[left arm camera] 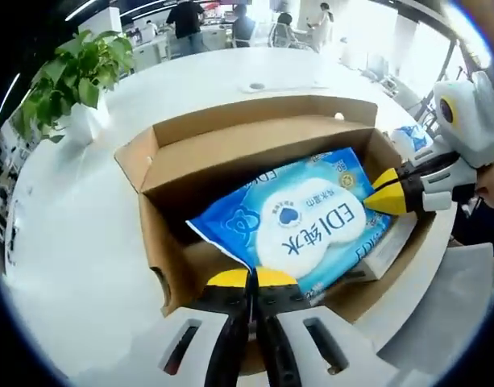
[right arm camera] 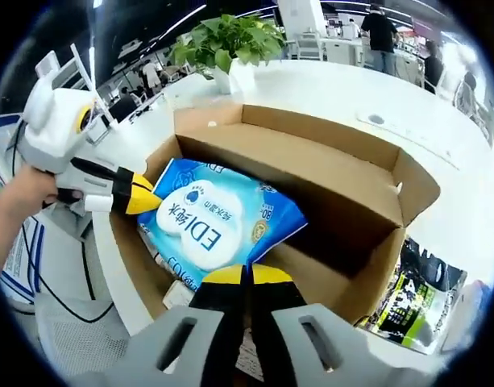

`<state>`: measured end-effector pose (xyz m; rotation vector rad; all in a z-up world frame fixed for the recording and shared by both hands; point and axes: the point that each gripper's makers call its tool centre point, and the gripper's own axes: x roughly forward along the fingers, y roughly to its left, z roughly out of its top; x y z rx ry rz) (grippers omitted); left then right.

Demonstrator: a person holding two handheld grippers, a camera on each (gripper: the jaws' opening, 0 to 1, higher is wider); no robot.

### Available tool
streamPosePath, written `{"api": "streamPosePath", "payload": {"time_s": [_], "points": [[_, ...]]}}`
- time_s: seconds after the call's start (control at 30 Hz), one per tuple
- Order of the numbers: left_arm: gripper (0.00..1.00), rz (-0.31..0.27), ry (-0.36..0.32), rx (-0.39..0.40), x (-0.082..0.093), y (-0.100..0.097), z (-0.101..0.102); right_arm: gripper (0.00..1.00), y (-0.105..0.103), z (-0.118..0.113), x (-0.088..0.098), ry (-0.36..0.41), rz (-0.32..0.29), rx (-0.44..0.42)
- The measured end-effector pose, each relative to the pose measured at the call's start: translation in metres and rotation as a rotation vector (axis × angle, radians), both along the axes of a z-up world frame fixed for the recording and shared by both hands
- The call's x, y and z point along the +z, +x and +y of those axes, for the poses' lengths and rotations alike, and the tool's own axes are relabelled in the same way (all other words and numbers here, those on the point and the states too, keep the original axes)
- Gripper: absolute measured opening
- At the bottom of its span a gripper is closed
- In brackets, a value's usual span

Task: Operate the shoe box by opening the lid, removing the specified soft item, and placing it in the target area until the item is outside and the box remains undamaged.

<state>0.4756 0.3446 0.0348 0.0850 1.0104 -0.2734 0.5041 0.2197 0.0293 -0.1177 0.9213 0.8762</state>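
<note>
The open brown cardboard shoe box (left arm camera: 230,161) sits on the round white table (left arm camera: 85,242) with its flaps already folded out, and the soft blue-and-white plastic pack of wet wipes (left arm camera: 299,222) lies tilted inside it, one end raised toward the box's near wall. In the left gripper view the left gripper (left arm camera: 251,279) has its yellow-tipped jaws drawn together on the lower edge of the pack, and the right gripper (left arm camera: 385,196) comes in from the side with its yellow tip against the pack's far end; the right gripper view shows the right gripper (right arm camera: 247,274) with jaws likewise closed on the pack's rim, and the left gripper (right arm camera: 142,196) at the opposite end. Both seem pinched on the wrapper's edge, though how deep the bite goes cannot be told. The step in hand looks to be lifting the pack out. To do it well, raise both ends together so the wrapper does not stretch or tear at the pinch, and bring it straight up past the cardboard wall just ahead of the fingertips without dragging on the flaps. A second white pack (left arm camera: 388,246) lies beneath and should stay put. The potted green plant (left arm camera: 73,76) is well apart.
</note>
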Motion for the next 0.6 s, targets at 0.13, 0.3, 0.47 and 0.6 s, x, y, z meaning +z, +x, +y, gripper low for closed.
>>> {"api": "streamPosePath", "payload": {"time_s": [0.13, 0.3, 0.47, 0.6], "points": [[0.0, -0.023, -0.002, -0.004, 0.015, 0.0, -0.003, 0.0, 0.0, -0.003, 0.012, 0.021, 0.005, -0.024], [0.0, -0.051, -0.017, -0.001, 0.036, 0.003, -0.007, 0.0, 0.0, -0.009, 0.029, 0.044, 0.002, -0.046], [0.0, -0.073, -0.017, -0.016, 0.053, 0.003, -0.015, 0.0, -0.001, -0.015, 0.044, 0.053, -0.014, -0.057], [0.0, -0.086, -0.017, -0.029, 0.064, 0.003, -0.021, 0.0, -0.001, -0.022, 0.054, 0.06, -0.024, -0.068]]}}
